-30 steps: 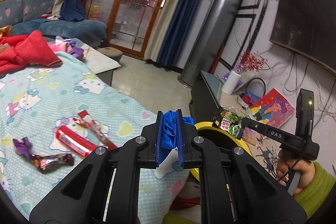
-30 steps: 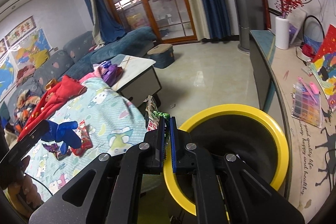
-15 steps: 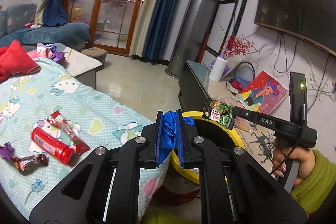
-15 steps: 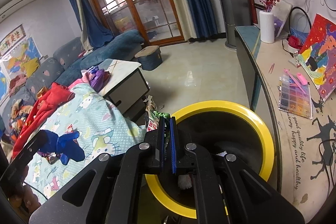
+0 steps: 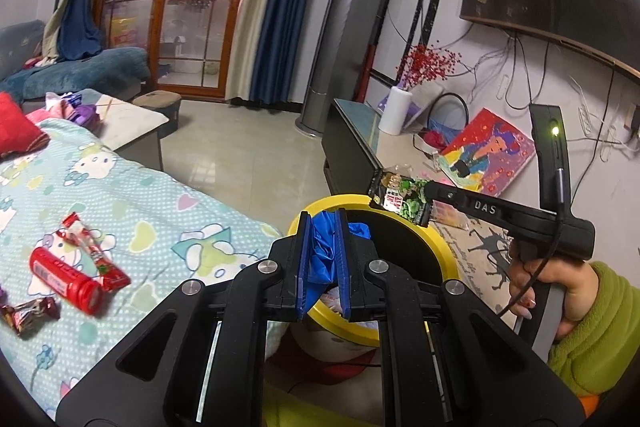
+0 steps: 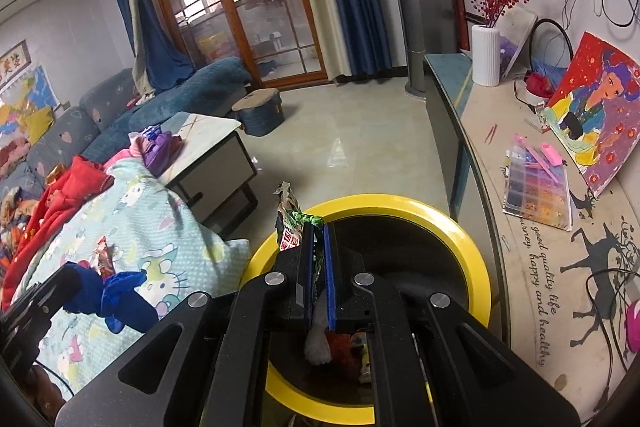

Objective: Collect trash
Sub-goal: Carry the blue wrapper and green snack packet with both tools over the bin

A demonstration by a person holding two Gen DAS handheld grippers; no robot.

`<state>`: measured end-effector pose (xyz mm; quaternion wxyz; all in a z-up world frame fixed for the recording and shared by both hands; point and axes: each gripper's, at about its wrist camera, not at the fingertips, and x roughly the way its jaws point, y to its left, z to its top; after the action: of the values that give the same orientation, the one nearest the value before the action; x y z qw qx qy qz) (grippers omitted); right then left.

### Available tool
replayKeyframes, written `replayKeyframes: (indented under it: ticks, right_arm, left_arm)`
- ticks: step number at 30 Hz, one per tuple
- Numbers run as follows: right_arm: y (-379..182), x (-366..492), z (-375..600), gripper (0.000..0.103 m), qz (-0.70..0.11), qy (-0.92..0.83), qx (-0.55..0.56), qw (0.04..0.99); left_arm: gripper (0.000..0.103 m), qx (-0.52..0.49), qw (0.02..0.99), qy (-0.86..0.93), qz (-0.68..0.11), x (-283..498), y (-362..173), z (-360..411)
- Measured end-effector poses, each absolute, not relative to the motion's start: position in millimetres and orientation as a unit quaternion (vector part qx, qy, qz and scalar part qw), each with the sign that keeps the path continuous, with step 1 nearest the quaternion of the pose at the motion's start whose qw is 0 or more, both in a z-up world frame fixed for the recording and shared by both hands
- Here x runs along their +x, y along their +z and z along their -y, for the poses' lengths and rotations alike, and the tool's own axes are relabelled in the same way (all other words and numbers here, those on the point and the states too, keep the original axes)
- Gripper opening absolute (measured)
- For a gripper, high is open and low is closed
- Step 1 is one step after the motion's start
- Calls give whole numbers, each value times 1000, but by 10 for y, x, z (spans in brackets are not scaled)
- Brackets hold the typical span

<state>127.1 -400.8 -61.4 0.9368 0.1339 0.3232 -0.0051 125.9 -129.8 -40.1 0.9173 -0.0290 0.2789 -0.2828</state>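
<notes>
My left gripper (image 5: 323, 259) is shut on a crumpled blue wrapper (image 5: 323, 251) and hangs over the near edge of the yellow-rimmed trash bin (image 5: 444, 247). In the right wrist view that same blue wrapper (image 6: 120, 291) shows at the lower left. My right gripper (image 6: 316, 267) is shut on a green snack packet (image 6: 292, 219) above the bin's yellow rim (image 6: 460, 239). In the left wrist view the green packet (image 5: 404, 193) sits over the bin's far rim. Some trash (image 6: 340, 347) lies inside the bin.
On the cartoon-print bedspread (image 5: 152, 211) lie a red tube (image 5: 64, 275), a red wrapper (image 5: 96, 251) and a dark candy wrapper (image 5: 28, 311). A low cabinet (image 6: 520, 227) with a bead box and a painting stands right of the bin. A coffee table (image 6: 208, 147) stands behind.
Both grippers have moved toward the bin, and it now fills more of both views. The left gripper has shifted right off the bedspread; the items on the bed have slid left in its view.
</notes>
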Motion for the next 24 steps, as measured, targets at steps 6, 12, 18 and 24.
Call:
replayKeyframes:
  ticks: [6,12,18,24]
  right_arm:
    - [-710,1305,4138,5,-336,-16,146,931]
    - [-823,1354,4196,5,-357,-16,149,922]
    - [-930,1403,4233,5,-376,-14,152,914]
    - [-998,1433,4289,5,-388,-10,150,910]
  left_arm:
    - [7,-13,913,-293,-285,1267,-490,1421]
    - [7,5,905,-305,-295,1270,-598,1569]
    - [7,23,898,-316,-304,1270,-691,1728]
    - [7,31,891,-324,-316,1320,-774,1834]
